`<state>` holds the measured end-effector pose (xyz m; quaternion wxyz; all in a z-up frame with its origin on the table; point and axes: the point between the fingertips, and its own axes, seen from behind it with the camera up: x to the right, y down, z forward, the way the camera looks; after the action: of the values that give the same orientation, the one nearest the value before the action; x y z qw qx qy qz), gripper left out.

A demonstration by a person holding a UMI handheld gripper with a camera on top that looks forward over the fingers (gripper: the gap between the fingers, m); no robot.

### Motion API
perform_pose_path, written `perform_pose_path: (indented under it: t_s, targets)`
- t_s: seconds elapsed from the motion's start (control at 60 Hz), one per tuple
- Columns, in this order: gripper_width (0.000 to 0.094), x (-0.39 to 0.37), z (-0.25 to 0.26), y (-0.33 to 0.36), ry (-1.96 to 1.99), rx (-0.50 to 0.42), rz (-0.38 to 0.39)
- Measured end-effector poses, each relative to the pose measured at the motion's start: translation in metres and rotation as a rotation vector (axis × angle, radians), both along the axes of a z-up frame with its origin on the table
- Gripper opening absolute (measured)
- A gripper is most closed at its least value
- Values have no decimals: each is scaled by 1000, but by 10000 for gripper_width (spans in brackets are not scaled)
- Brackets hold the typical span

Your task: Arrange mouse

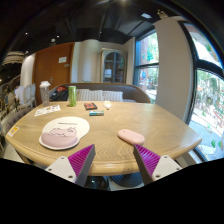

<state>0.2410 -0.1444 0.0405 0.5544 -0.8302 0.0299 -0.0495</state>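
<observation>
A pink mouse (131, 136) lies on the round wooden table (110, 122), to the right, just beyond my right finger. A round white mouse pad (64, 134) with a pink cat picture lies to the left, beyond my left finger. My gripper (114, 158) is open and empty, held at the table's near edge, with its magenta pads (82, 159) wide apart and nothing between them.
Further back on the table are a green bottle (72, 96), a small brown box (90, 106), a blue pen (96, 114), a white object (108, 104) and papers (47, 110). A sofa (110, 93) stands behind the table; windows (147, 62) are to the right.
</observation>
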Motion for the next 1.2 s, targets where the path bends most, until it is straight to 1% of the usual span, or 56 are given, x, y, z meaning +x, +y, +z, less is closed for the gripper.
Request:
perform_pose_path:
  t_s: [0.017, 0.05, 0.133, 0.25, 0.3, 0.367, 0.417, 0.5, 0.65, 0.717, 0.75, 0.767, 0.833, 0.95, 1.067, 1.133, 1.2]
  targets:
    - [802, -2, -5, 8, -10, -6, -17]
    - [802, 22, -9, 12, -26, -16, -26]
    - [796, 52, -23, 28, -70, -30, -63]
    - [794, 87, -43, 49, -80, -63, -90]
    - [796, 97, -42, 59, -77, -35, -95]
    - [794, 110, -45, 69, -56, -33, -116]
    - [788, 110, -47, 79, -34, -28, -108]
    - [741, 112, -48, 97, -20, -24, -86]
    - [742, 115, -50, 122, 21, -49, -64]
    - [734, 120, -50, 131, 41, -58, -70]
    - [710, 120, -51, 135, 58, -61, -74]
    - [682, 118, -52, 138, 68, -61, -75]
    - [536, 122, -53, 140, 74, -51, -93]
    - [505, 124, -52, 139, 76, -30, -156]
    - [421, 124, -49, 127, 79, -57, -235]
    - [392, 112, -25, 119, 34, -12, -250]
    - [385, 86, 9, 112, 58, 42, -274]
